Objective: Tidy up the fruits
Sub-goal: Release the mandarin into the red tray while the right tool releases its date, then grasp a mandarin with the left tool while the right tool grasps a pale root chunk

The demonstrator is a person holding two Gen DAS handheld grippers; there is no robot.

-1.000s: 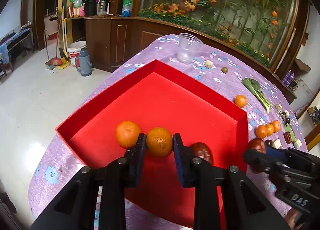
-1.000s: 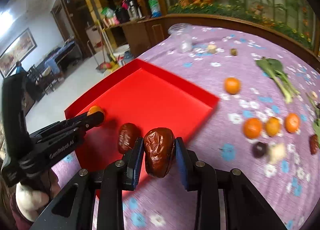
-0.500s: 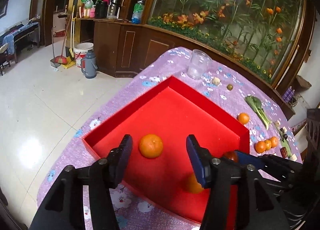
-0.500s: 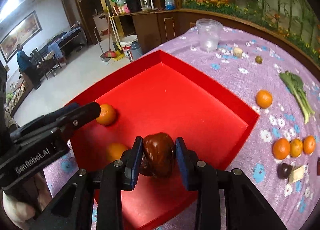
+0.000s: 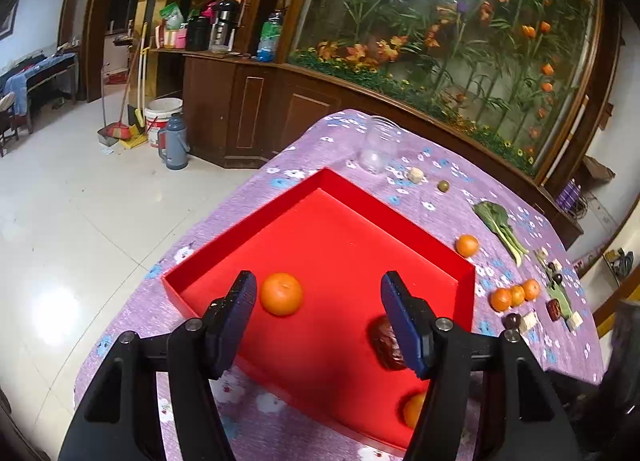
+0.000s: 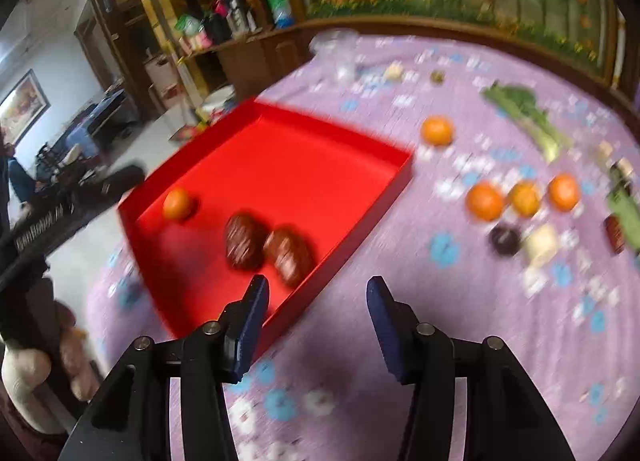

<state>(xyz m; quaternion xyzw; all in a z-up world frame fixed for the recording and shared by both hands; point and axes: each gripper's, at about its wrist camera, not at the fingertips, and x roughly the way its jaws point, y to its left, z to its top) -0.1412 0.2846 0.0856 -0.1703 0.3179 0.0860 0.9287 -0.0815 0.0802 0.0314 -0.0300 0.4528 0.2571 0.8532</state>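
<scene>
Both claws, left (image 5: 318,317) and right (image 6: 316,317), have just been opening and are seen released, nothing between the jaws. Two wrinkled brown dates (image 6: 266,247) and round orange tangerines (image 5: 281,293) are observed inside the shallow red tray (image 6: 384,197) on the desk.

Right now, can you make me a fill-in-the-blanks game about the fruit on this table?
1. The tray holding fruit is coloured ____.
2. The dates lying in the tray number ____.
3. The oranges in a row on the purple cloth number ____.
4. The right gripper holds ____.

Missing words: red; two; three; nothing
</scene>
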